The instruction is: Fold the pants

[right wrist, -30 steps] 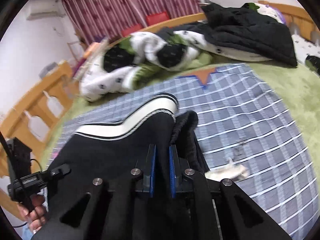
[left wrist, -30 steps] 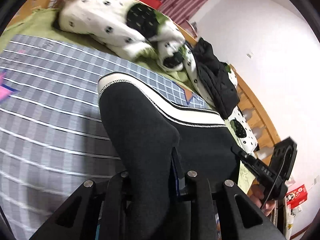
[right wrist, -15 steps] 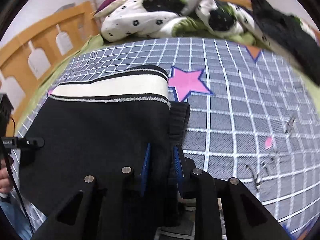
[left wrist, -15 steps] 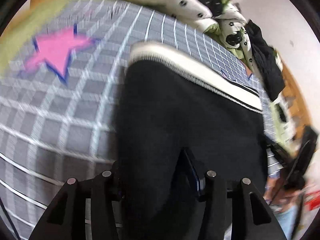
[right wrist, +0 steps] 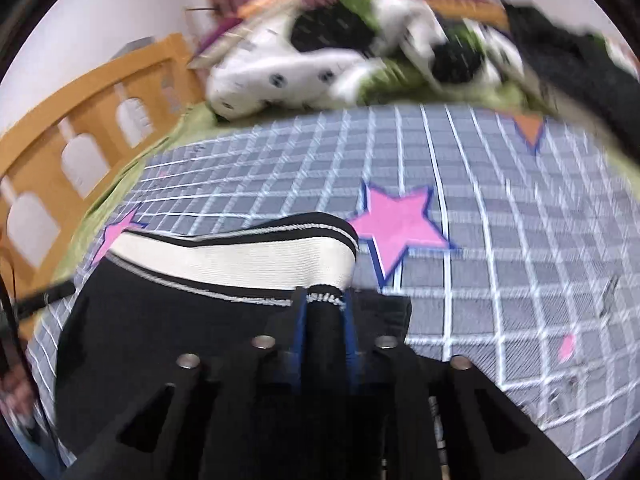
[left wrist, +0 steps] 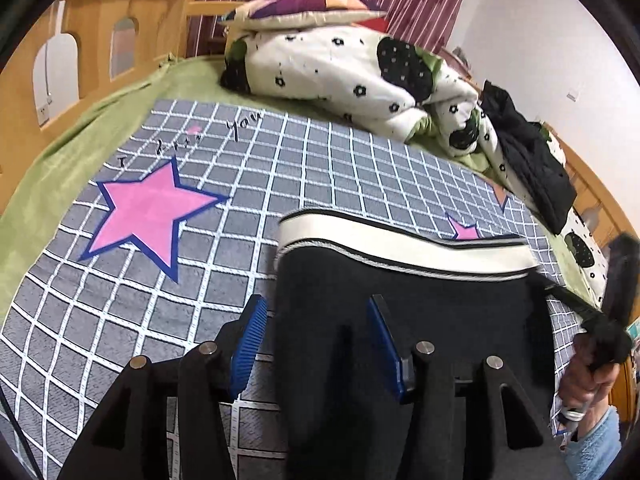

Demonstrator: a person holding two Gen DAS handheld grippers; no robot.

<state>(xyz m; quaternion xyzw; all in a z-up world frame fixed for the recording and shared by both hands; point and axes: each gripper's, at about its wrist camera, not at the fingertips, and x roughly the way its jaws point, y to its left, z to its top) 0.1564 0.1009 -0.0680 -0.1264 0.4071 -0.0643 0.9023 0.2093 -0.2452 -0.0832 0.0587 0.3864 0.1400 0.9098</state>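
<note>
Black pants [left wrist: 420, 320] with a white waistband [left wrist: 400, 248] lie flat on the grey checked blanket [left wrist: 200, 288]. My left gripper [left wrist: 316, 340] stands open over the pants' left edge. Its blue pads [left wrist: 248, 340] are apart from the cloth and squeeze nothing. In the blurred right wrist view, my right gripper [right wrist: 324, 320] is closing with a bunched fold of the black pants [right wrist: 160, 328] pinched between its pads, just below the waistband's right end [right wrist: 280, 256]. The right gripper and the hand holding it also show at the left wrist view's right edge.
The blanket bears pink stars [left wrist: 148, 212] and lies on a green sheet [left wrist: 60, 152]. A white flowered quilt [left wrist: 340, 64] and a black jacket [left wrist: 532, 168] are piled along the far side. Wooden bed rails [left wrist: 92, 28] stand at the left and right.
The left gripper opened and let go of the pants, which came down flat onto the blanket. Both hands moved along the bed and sank; the right gripper kept its pinch on the cloth.
</note>
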